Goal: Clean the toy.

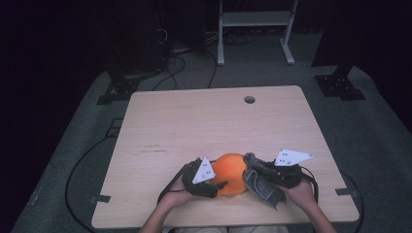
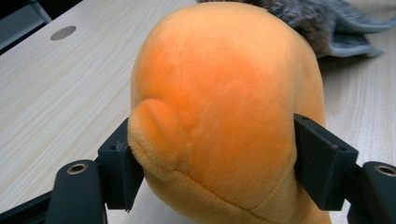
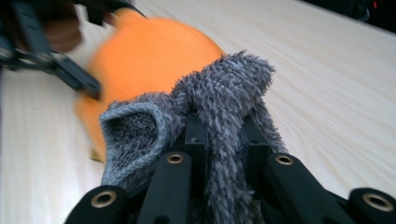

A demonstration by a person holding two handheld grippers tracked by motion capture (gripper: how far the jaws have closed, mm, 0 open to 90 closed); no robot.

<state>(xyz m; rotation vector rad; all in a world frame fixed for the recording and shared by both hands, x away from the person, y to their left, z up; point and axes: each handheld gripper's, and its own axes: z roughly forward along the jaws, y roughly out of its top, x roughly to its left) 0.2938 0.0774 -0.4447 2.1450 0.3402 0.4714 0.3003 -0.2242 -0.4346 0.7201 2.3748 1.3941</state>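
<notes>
I'm clamping the orange plush (image 1: 232, 174) in my left gripper (image 2: 219, 163) near the table's (image 1: 204, 121) front edge, right gripper (image 3: 224, 135) pinching the grey fuzzy cloth (image 3: 219, 93); far tabletop lying open

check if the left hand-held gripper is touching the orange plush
Touching. The left gripper view shows the left hand-held gripper with both black pads pressed into the orange plush, denting its sides.

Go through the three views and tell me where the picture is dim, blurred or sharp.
High view: dim, room nearly black, table lit. Left gripper view: bright, orange plush sharp. Right gripper view: grey fuzzy cloth fairly sharp, the plush behind it blurred.
</notes>
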